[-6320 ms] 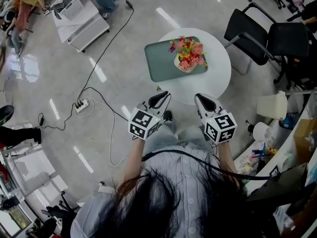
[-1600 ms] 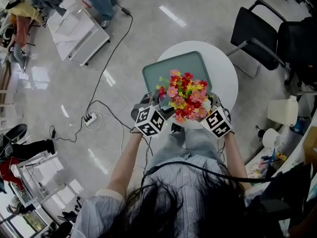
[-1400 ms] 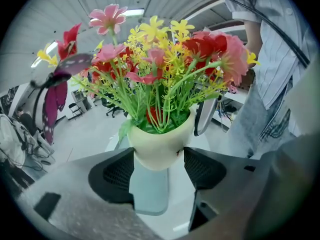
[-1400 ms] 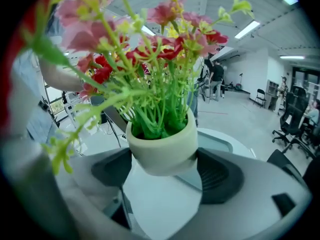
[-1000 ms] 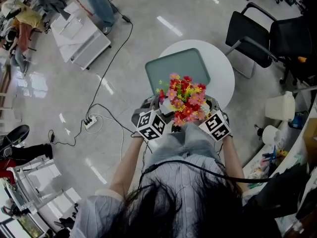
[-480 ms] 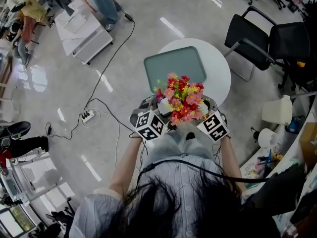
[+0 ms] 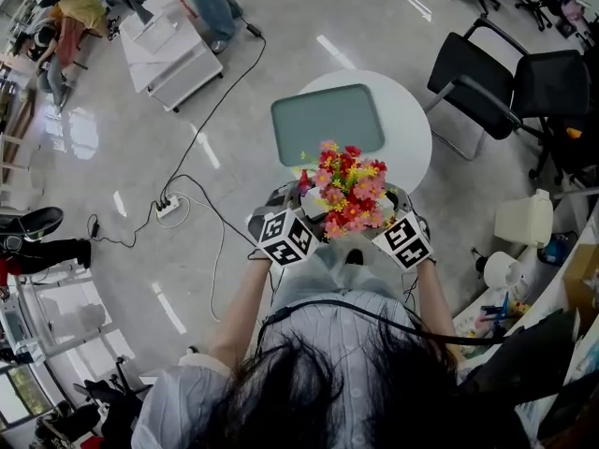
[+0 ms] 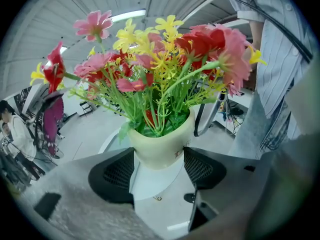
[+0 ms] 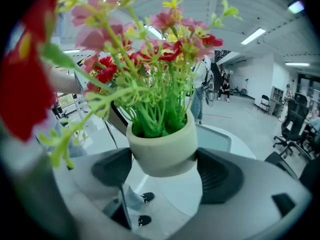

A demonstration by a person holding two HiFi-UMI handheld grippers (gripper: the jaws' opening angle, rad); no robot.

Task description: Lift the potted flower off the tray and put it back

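The potted flower (image 7: 344,193), red, pink and yellow blooms in a cream pot (image 8: 160,146), hangs in the air in front of my body, short of the round white table (image 7: 407,148). My left gripper (image 7: 299,202) and right gripper (image 7: 393,202) hold it from either side. The pot sits between the black pads in the left gripper view, and in the right gripper view the cream pot (image 9: 162,151) is likewise pinched between that gripper's pads. The grey-green tray (image 7: 329,120) on the table has nothing on it.
Black office chairs (image 7: 505,68) stand right of the table. A white cart (image 7: 178,50) and a person's legs (image 7: 213,3) are at upper left. A power strip with cables (image 7: 168,206) lies on the floor to the left. A white container (image 7: 520,219) sits at right.
Six seconds ago the pot stood on the tray and both grippers were empty. Since then they closed on the pot and lifted it toward me; over the last second it barely moved.
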